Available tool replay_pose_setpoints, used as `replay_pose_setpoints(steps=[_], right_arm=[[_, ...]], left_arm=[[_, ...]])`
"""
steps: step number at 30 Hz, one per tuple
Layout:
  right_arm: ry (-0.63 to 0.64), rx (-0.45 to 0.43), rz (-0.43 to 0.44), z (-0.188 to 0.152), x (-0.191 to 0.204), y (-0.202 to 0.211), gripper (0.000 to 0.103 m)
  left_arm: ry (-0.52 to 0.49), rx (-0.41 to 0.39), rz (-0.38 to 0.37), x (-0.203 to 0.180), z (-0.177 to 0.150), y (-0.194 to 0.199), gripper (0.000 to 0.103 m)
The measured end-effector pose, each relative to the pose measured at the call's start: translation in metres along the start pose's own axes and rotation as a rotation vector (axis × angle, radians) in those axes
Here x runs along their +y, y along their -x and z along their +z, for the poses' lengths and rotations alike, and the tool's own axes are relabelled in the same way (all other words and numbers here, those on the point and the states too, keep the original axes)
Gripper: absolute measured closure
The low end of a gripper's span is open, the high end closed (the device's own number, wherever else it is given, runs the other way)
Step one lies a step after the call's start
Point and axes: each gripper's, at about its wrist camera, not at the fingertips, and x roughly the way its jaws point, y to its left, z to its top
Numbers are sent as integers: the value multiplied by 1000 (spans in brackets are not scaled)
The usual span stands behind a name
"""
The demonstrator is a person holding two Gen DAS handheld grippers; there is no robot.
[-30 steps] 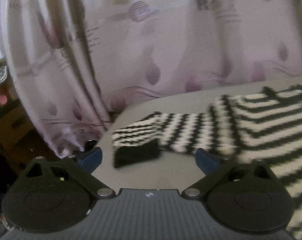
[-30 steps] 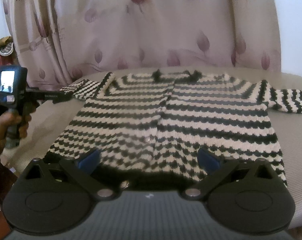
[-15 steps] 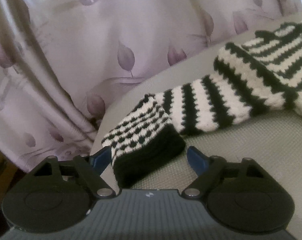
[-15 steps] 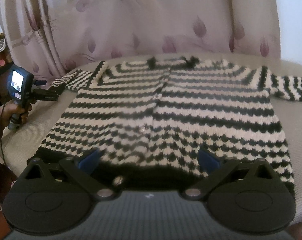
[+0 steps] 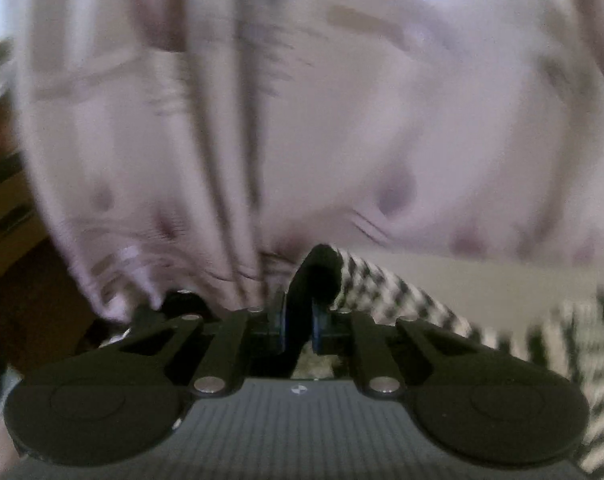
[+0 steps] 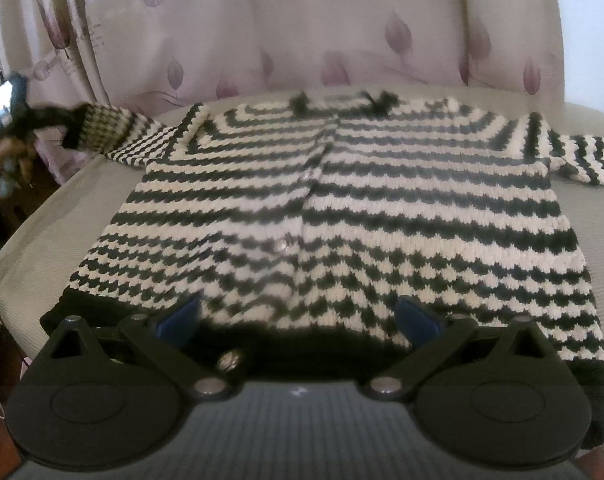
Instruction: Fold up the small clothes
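Left wrist view, heavily motion-blurred: left tool (image 5: 298,326) has its two fingers drawn together, pinching the black ribbed cuff (image 5: 316,276) of the sweater sleeve (image 5: 386,292) between the blue pads. Cuff stands up out of the pinch and curls over above the fingertips. Black-and-white striped sleeve trails off to the right and down toward the grey surface (image 5: 482,276). Pale pink curtain (image 5: 261,120) with darker leaf motifs fills the background; brown furniture at far left, too blurred to identify. Right wrist view: black-and-white striped knit sweater (image 6: 342,208) lies flat, front up, on the grey surface (image 6: 49,220), neck away from the camera, black hem nearest. Button placket runs down the middle, with a clear button (image 6: 281,245) visible on it. Right sleeve (image 6: 586,160) lies spread out to the right on the surface. Left sleeve (image 6: 141,140) extends to the far left, its cuff end raised off the surface where the left tool (image 6: 67,120) grips it; that tool appears as a dark blur, the person's hand (image 6: 1,160) behind it. Right tool (image 6: 297,320) has its fingers spread wide apart, nothing between them, blue pads hovering just over the black hem band (image 6: 302,344) near the sweater's middle; contact with the fabric cannot be told. A second button (image 6: 229,360) shows at the hem, near the left finger. Same leaf-patterned curtain (image 6: 302,28) hangs behind the surface.
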Motion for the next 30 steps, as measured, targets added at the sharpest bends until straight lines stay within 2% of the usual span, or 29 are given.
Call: replay_pose_setpoints(steps=[1,3,4,6,9,11,14,16,20,22,24,26,28,30], right_arm=[[-1,-1,1,0,0,-1,0],[-6,-1,2,0,-2,-2,0],[-12,1,3,0,-3,-3,0],[-25,5,8,0,-5,-5,0],[-33,6,15,-2,-6,-7,0],[-29,1,21,-3,-4,-5,0],[-22,-17,32,-3,-2,2,0],[-18,-28,30,-2,-3,7,0],[-38,-39,16,-2,-13,13,0],[-61,-46,11,-3,-19,15,0],[-81,-65,8,-3,-26,20,0],[-92,-92,0,-4,-33,28,0],[-89,-119,-10,-7,-41,38,0],[-95,-147,-42,-10,-52,48,0]], left_arm=[[52,6,16,9,10,8,88],[130,6,56,23,29,27,103],[153,9,88,29,37,37,103],[200,25,88,40,48,50,103],[204,73,108,41,50,52,103],[204,108,211,39,41,52,103],[324,167,295,54,18,54,103],[323,144,369,57,4,65,103],[278,64,406,47,-17,99,102],[243,28,392,38,-25,116,92],[198,1,386,25,-33,131,61],[148,-20,352,3,-46,142,44],[93,-27,275,-25,-62,152,36],[46,-34,201,-54,-78,162,24]])
